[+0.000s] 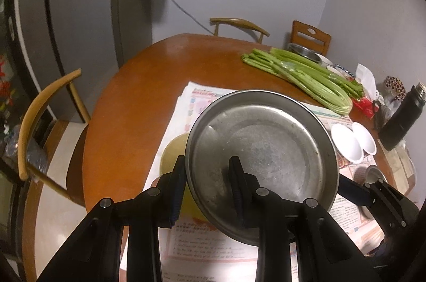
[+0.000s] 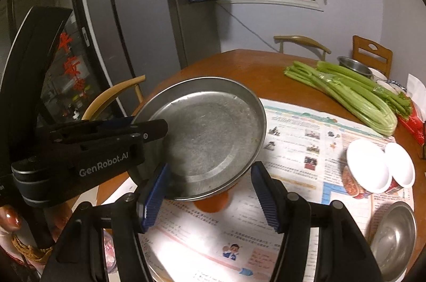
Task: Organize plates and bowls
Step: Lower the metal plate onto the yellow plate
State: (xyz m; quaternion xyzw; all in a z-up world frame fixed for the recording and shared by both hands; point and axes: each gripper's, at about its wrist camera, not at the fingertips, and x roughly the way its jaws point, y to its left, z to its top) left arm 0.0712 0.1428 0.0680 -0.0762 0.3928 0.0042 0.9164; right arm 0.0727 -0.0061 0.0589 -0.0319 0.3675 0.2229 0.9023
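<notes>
Right now I am gripping the metal plate [image 1: 262, 146] with my left tongs [image 1: 209, 183], one finger lying inside the dish and the other pressing on its outer rim, so the plate is hanging tilted above the newspaper [image 2: 298, 138] that is covering the counter [image 1: 127, 106]. From the right wrist view, the same plate [image 2: 210, 138] is floating over an orange dish [image 2: 213, 202] lying on the paper. My right tongs [image 2: 210, 196] are standing wide apart just beneath the plate's near edge, holding nothing. Off to the right, two white-lined cups [image 2: 372, 164] are sitting side by side on the newspaper, and a small steel bowl [image 2: 396, 236] is resting near the counter's edge. Behind them, celery stalks [image 2: 346, 93] are lying on the bare wood.
</notes>
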